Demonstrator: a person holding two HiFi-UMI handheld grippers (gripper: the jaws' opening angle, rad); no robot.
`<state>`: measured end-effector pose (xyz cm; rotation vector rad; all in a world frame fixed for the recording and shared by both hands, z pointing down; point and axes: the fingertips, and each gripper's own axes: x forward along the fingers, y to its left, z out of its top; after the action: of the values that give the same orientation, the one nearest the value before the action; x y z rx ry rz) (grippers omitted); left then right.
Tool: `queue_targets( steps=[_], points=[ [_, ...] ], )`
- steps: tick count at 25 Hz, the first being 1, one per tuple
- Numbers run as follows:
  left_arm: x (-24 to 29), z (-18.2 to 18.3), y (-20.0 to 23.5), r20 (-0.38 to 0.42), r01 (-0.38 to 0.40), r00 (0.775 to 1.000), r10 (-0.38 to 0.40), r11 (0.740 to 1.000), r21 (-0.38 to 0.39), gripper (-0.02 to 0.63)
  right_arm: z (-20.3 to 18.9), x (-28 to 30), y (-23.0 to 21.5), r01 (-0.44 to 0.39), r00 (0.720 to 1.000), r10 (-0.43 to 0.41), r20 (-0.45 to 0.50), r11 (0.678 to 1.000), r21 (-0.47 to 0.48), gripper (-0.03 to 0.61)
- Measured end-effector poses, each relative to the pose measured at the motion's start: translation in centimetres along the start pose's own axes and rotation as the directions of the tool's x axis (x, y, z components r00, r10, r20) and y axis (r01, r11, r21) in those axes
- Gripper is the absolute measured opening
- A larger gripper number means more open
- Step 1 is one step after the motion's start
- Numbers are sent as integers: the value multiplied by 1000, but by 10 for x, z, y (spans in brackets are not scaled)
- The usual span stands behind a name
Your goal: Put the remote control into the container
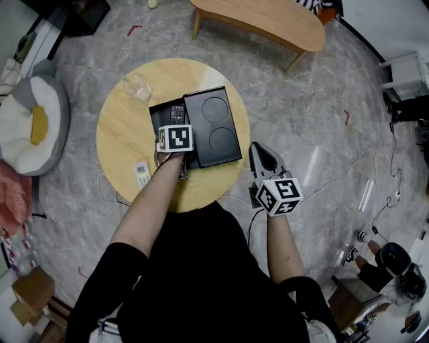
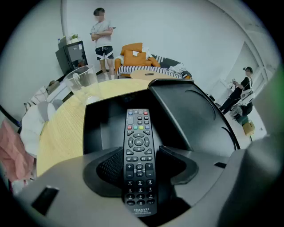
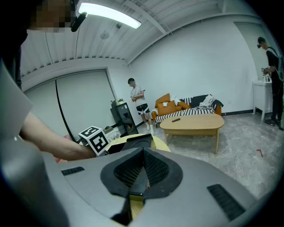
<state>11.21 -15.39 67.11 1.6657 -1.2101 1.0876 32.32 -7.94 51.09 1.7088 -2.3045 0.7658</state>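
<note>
A black remote control (image 2: pixel 139 150) with coloured buttons stands between the pads of my left gripper (image 2: pixel 141 160), which is shut on its lower half. Its top end points into the open black container (image 2: pixel 95 128) on the round wooden table (image 2: pixel 62 128). In the head view the left gripper (image 1: pixel 175 136) hangs over the container (image 1: pixel 158 114), steeply tilted down, with the remote's upper part (image 1: pixel 177 114) showing inside. The container's lid (image 1: pixel 213 127) lies against its right side. My right gripper (image 1: pixel 258 153) is off the table's right edge, shut and empty (image 3: pixel 143 153).
A clear glass (image 1: pixel 137 86) stands on the table behind the container. A small white remote (image 1: pixel 142 173) lies near the table's front left edge. A long wooden coffee table (image 1: pixel 268 20) stands beyond, a cushioned seat (image 1: pixel 30 124) at left. Cables run over the floor.
</note>
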Motion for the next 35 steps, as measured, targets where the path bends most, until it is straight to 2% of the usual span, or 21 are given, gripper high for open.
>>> queue_targets(
  steps=[6,9,12,16,19,22,24,29,32,35],
  points=[
    [-5,1,-4,11,54,999,-53,998,-12,252,6,4,10,-17,1000,17,2,1000,-14,9],
    [-8,6,-4,52,84,995,-83,996,-31,252,9,7,14,-21,1000,21,4,999,-24,9],
    [-18,13,-4,106,131,986,-126,991,-34,252,10,10,22,-27,1000,27,4,999,-34,9],
    [-35,20,1,155,159,975,-158,987,8,251,15,16,38,-39,999,39,9,998,-50,9],
    [-51,24,7,212,212,954,-211,977,21,250,17,20,56,-43,999,44,21,997,-61,9],
    [-71,32,14,310,291,907,-285,956,29,249,19,24,77,-38,999,40,35,997,-71,9],
    [-89,39,22,379,315,871,-313,947,60,208,21,25,90,-32,998,35,48,997,-63,9],
    [-145,56,50,528,306,777,-344,938,161,78,28,24,114,-15,996,15,94,1000,1,9],
    [-176,63,64,578,329,715,-394,919,218,17,32,25,131,-9,994,9,111,1000,5,9],
    [-208,65,71,603,355,644,-471,882,311,9,36,26,148,-5,992,5,127,1000,-3,9]
  ],
)
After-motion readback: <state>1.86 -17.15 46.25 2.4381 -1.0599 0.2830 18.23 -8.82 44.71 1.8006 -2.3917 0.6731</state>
